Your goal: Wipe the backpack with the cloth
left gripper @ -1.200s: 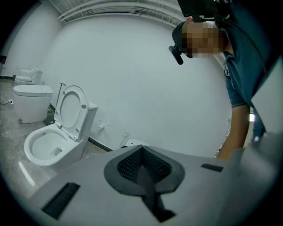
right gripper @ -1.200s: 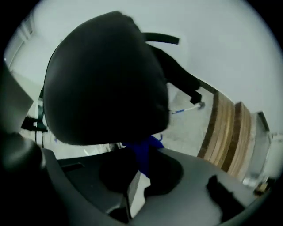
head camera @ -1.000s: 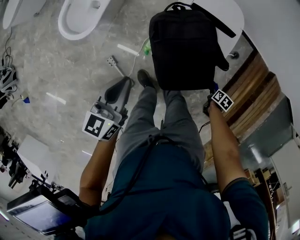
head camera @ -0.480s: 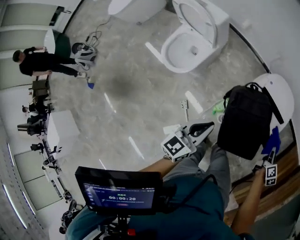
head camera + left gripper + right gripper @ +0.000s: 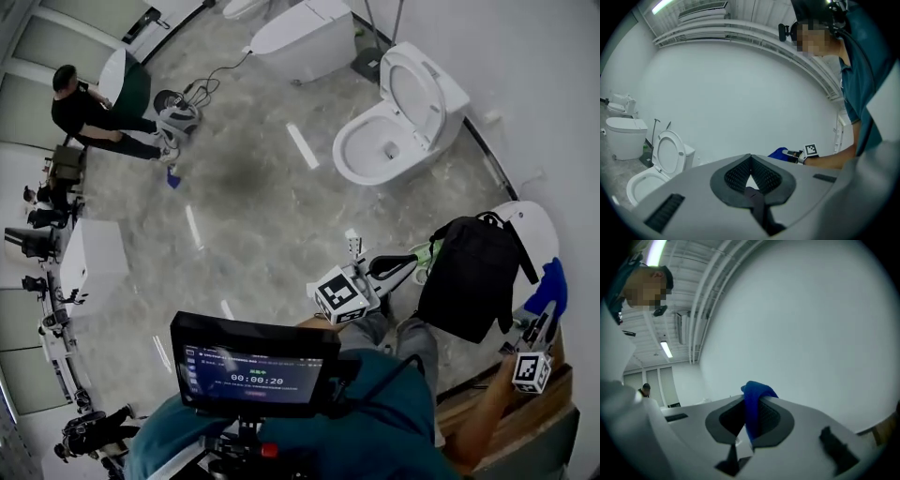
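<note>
The black backpack [image 5: 473, 277] lies on a white round stand [image 5: 536, 230] at the lower right of the head view. My right gripper [image 5: 544, 309] is just right of the backpack, shut on the blue cloth [image 5: 549, 286]. In the right gripper view the cloth [image 5: 754, 404] sticks up between the jaws of that gripper [image 5: 752, 399], against a bare white wall. My left gripper [image 5: 411, 261] points at the backpack's left edge, shut with nothing in it. The left gripper view shows its own tips [image 5: 750, 158] together, with the cloth [image 5: 779, 153] beyond them.
An open white toilet [image 5: 403, 122] stands on the marble floor ahead, also in the left gripper view [image 5: 661, 159]. A second toilet [image 5: 300, 37] is behind it. A green item [image 5: 433, 249] lies by the backpack. A person [image 5: 89, 117] stands far left. A monitor [image 5: 253, 366] hangs below.
The head view has swung up and left, so the backpack now sits at the lower right. My right gripper with the cloth moved from the backpack's lower corner to its right side.
</note>
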The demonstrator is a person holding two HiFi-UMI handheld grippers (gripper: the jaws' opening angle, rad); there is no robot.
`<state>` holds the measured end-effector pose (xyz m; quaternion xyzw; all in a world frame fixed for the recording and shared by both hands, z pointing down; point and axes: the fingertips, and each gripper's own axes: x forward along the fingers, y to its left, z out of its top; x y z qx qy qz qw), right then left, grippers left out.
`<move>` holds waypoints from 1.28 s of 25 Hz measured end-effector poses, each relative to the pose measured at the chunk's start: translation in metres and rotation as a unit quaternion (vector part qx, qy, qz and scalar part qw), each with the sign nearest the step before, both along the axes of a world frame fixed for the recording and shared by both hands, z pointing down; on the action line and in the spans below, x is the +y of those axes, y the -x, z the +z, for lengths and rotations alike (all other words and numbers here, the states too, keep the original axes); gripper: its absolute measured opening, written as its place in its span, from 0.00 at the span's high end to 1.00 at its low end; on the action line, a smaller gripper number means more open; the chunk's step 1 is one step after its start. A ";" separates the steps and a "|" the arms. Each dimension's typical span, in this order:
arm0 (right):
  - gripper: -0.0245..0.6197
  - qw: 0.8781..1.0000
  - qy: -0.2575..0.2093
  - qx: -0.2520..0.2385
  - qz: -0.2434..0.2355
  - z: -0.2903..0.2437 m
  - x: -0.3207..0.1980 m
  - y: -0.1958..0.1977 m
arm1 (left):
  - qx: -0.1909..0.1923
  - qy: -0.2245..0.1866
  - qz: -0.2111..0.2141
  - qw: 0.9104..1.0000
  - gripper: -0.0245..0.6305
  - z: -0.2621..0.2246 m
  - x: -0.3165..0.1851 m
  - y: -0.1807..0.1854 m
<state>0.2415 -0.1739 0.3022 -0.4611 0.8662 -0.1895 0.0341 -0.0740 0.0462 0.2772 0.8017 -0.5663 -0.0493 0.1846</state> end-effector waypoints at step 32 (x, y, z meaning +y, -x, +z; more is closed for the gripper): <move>0.92 0.972 -0.185 0.107 -0.100 -0.237 0.455 -0.084 | 0.030 -0.131 0.178 0.975 0.96 -0.148 0.248 -0.221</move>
